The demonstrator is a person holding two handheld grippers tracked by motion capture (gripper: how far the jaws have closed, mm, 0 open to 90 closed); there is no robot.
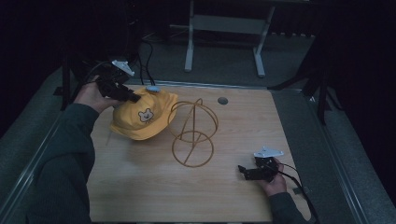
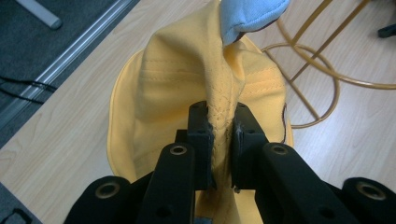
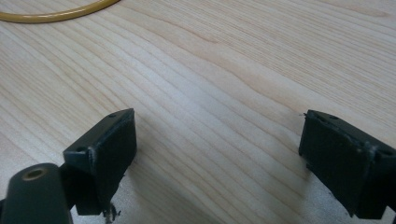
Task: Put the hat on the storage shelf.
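Hat [image 1: 140,116] (yellow, bear patch on front, blue tab at top) sits at far-left part of table [image 1: 140,191], partly lifted; left gripper [image 1: 133,97] has it by a pinched fold of fabric at the crown edge. Left gripper view: jaws closed narrow on a stitched ridge of the yellow cloth [image 2: 219,126], fold running straight up away from the jaws toward the blue tab [image 2: 250,16].

Wire stand [image 1: 194,133] (gold, ring base w/ domed hoops on top) stands just beside the hat, on its right as the person sees it. Hat brim looks to touch or nearly touch the hoops; can't tell which from the high view.

Key relation: stand lies to the right of the held hat, and its dome is at about the same height as the hat now. Likely move, as I judge it, is to carry hat up and rightward over the dome, opening facing down. Left gripper is far nearer & already loaded.

Right gripper [image 1: 243,171] rests low at near-right of table, well apart from both, jaws wide, nothing between them (bare wood in right gripper view [image 3: 219,116]); stand's base ring at top edge of that view [image 3: 56,14]
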